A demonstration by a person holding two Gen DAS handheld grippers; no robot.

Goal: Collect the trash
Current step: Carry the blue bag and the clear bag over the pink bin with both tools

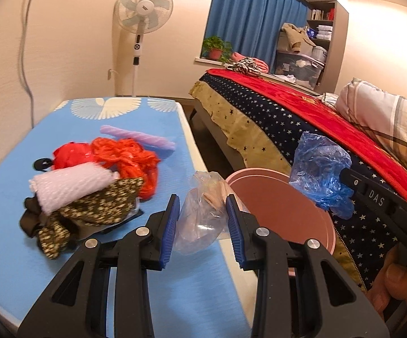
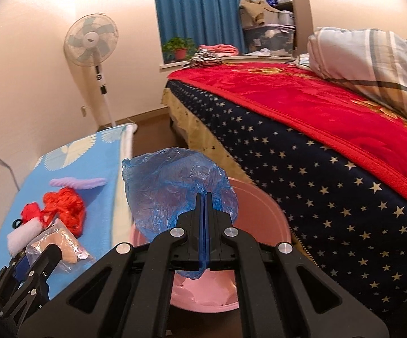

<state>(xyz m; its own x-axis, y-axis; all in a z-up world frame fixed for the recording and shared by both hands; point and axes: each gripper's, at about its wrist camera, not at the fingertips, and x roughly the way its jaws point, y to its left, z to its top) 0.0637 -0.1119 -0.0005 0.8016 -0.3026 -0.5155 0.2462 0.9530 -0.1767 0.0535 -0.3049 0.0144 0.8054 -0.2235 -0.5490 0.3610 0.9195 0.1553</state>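
A blue-covered surface (image 1: 20, 202) stands left of a bed (image 2: 330, 146) with a red blanket, a standing fan (image 1: 142, 8) against the far wall. The left hand-held gripper (image 1: 203, 208) grasps a clear plastic bag (image 1: 200, 219) at the surface's near right edge; the right hand-held gripper (image 2: 204, 197) is clenched on a crumpled blue plastic bag (image 2: 169, 188) above the pink bin (image 2: 262, 211), which seems empty, though its floor is partly hidden. A pile of red netting (image 1: 130, 160) and foam wrap (image 1: 68, 188) lies further left.

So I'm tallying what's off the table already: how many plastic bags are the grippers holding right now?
2. A clear plastic bag sits between the left gripper's fingers at the table edge. A blue plastic bag is pinched in the right gripper over the pink bin. More may lie in the table's pile.
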